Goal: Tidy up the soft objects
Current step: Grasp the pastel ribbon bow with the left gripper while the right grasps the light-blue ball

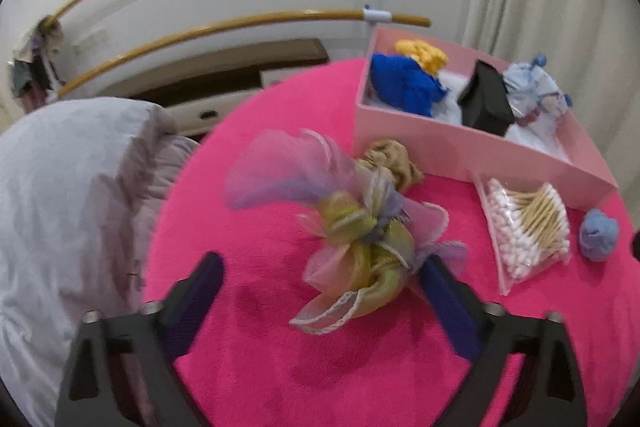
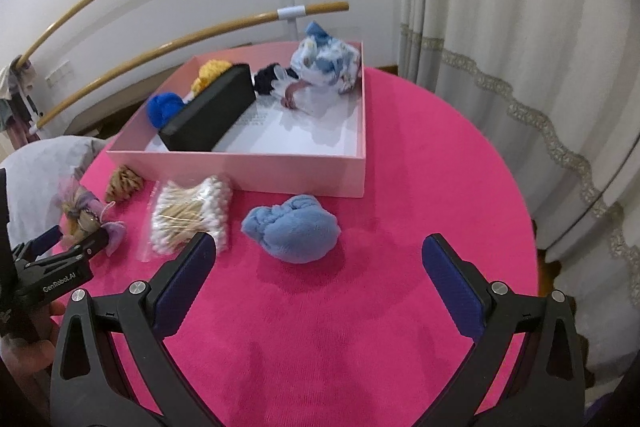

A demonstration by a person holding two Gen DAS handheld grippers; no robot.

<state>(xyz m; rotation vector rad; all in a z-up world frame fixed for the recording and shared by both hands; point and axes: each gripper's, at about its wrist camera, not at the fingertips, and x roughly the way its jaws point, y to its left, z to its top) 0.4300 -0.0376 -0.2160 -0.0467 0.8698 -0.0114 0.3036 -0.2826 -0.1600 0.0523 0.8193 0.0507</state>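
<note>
Left gripper fingers spread wide around the organza bundle (blurred); right gripper fingers open near the blue cloth on the pink surface.

My left wrist camera looks forward and down from close above the pink bench, with the gauzy scrunchie very near and the pink box off to the right. My right wrist camera sits farther right, facing the pink box head-on beyond the blue cloth. Both views share the box, cotton swab bag and the wall rails.
</note>
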